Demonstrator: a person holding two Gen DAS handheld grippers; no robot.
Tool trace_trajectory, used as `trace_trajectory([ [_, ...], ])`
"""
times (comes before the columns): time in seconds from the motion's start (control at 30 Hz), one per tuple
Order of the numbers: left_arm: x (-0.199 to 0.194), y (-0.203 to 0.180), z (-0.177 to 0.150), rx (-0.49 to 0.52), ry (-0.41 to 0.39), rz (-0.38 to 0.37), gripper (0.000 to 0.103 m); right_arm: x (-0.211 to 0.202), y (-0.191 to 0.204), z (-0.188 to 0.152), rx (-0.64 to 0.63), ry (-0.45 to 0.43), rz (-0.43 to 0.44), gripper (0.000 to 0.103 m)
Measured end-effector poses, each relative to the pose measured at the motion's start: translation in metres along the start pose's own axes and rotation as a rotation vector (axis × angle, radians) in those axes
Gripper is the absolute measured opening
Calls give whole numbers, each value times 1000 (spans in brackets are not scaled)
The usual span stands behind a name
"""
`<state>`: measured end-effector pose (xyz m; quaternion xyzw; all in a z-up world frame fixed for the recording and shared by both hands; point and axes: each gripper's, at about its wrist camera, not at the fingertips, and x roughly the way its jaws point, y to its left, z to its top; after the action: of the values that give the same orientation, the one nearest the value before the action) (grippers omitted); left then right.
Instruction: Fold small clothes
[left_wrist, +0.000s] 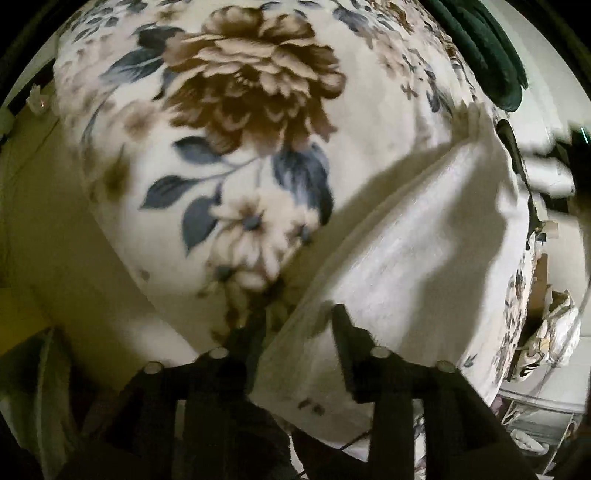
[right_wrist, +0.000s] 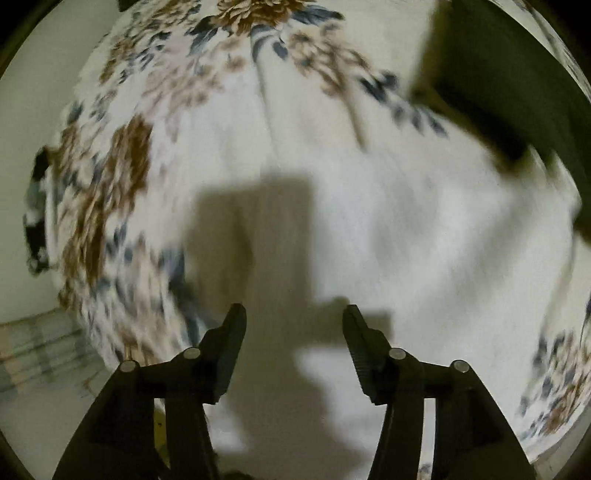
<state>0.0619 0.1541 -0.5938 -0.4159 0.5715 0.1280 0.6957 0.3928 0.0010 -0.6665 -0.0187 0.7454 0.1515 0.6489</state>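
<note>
A cream fleece blanket printed with brown and blue-grey flowers (left_wrist: 240, 122) covers the work surface, a pale wall (left_wrist: 40, 221) at left. The white folded cloth (left_wrist: 406, 251) lies on it, lower right of the left-wrist frame, between the parted fingers of the left gripper (left_wrist: 291, 328), apparently unpinched. The right gripper (right_wrist: 293, 314) stands apart over white fabric. A dark green cloth (right_wrist: 491, 66) sits upper right.

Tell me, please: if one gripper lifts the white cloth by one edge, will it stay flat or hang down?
Probably it will hang down. The white cloth already bends in a soft ridge over the floral blanket, so it looks floppy. It seems thin and light. Its texture looks slightly rough, so it is unlikely to slip from the left gripper.
</note>
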Motion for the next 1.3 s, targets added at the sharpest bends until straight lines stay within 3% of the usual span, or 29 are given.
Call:
trace_trajectory([
  [0.1, 8, -3, -5, 43, 29, 25, 40, 7, -34, -81, 50, 49, 11, 59],
  [0.2, 15, -15, -5, 100, 41, 57, 40, 43, -70, -176, 167, 161, 34, 59],
  [0.3, 16, -25, -6, 135, 6, 90, 31, 86, -95, -245, 289, 263, 105, 59],
  [0.33, 15, -27, -6, 142, -6, 98, 9, 98, -98, -260, 309, 278, 114, 59],
  [0.4, 13, -30, -7, 140, -12, 111, 4, 116, -103, -285, 343, 272, 125, 52],
  [0.43, 10, -31, -7, 136, -23, 119, 4, 122, -106, -295, 366, 264, 137, 33],
  [0.47, 11, -37, -7, 135, -28, 127, 4, 128, -107, -304, 390, 258, 152, 6],
  [0.6, -4, -38, -4, 146, -47, 178, 3, 123, -103, -328, 406, 186, 129, 4],
  [0.73, 2, -21, 6, 136, -25, 210, 4, 127, -99, -351, 393, 193, 108, 3],
  [0.83, 11, -23, 11, 162, 0, 232, 8, 137, -98, -355, 369, 191, 115, 3],
  [0.97, 0, -41, 9, 197, 6, 226, 9, 136, -104, -351, 373, 203, 195, 9],
  [1.0, -4, -43, 9, 195, 3, 221, 13, 134, -107, -352, 383, 205, 231, 12],
  [1.07, -16, -46, 10, 193, -1, 215, 19, 127, -121, -358, 405, 205, 297, 42],
  [1.23, -35, -50, 19, 218, -13, 172, 46, 111, -136, -372, 407, 157, 358, 55],
  [1.3, -36, -49, 25, 243, 0, 147, 51, 112, -141, -379, 419, 143, 388, 57],
])
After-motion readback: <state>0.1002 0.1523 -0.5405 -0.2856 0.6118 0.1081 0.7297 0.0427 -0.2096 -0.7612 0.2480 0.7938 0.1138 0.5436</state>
